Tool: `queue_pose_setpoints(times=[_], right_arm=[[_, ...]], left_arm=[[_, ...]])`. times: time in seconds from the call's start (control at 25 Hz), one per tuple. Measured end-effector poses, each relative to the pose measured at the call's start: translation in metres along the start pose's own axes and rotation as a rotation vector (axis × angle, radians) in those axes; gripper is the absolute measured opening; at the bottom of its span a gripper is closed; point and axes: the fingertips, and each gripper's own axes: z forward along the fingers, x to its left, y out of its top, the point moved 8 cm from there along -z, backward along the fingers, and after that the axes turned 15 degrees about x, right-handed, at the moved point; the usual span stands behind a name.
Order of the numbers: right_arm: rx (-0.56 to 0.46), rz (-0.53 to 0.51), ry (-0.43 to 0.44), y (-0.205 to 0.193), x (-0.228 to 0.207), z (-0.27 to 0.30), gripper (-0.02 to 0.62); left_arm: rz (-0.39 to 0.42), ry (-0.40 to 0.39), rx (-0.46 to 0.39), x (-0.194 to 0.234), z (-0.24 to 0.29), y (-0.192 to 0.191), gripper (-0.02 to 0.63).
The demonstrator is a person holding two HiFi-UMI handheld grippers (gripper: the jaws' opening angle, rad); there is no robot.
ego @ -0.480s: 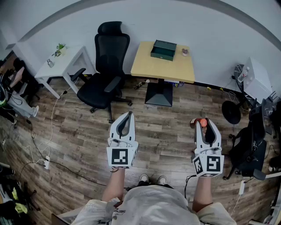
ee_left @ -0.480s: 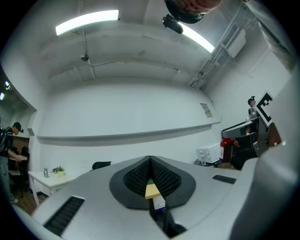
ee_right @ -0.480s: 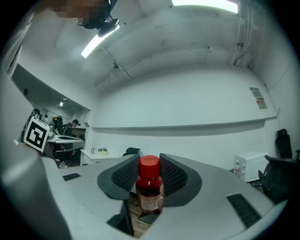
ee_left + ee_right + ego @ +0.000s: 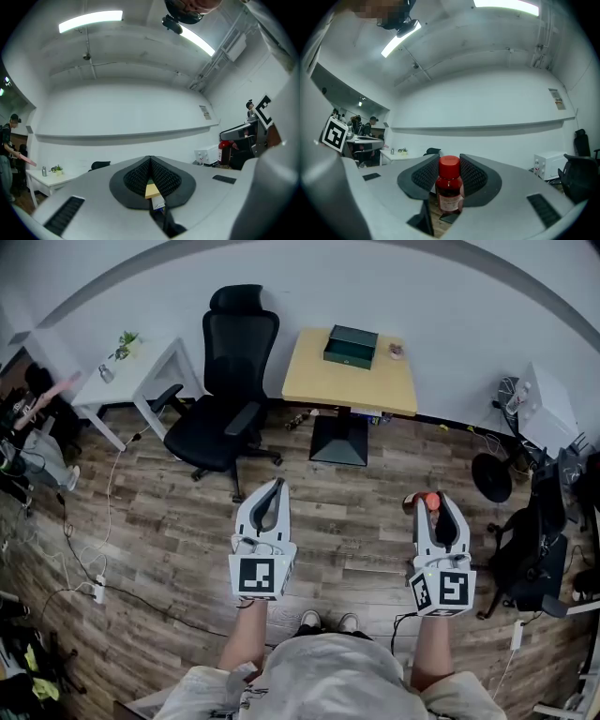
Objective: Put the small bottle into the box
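Grasping the small bottle [image 4: 450, 190], right fingers [image 4: 474, 176] face the box [image 4: 350, 346] on the desk [image 4: 309, 381], chair [image 4: 220, 418] beside; left fingers [image 4: 136, 180] clenched.

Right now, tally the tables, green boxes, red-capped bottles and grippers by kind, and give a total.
Tables: 2, the yellow table and the white table.
Green boxes: 1, the green box on the yellow table.
Red-capped bottles: 1, the small bottle held by the right gripper.
Grippers: 2, the left gripper and the right gripper.
Total: 6.
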Motion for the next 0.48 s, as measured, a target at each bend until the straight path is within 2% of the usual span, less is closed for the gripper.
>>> queue_pose_setpoints(times=[0.48], right_arm=[[0.028,-0.001,0.012,-0.009,0.044,0.011,0.146]], left_arm=[[-0.013,-0.016,0.067,0.036,-0.016,-0.024,0.006]])
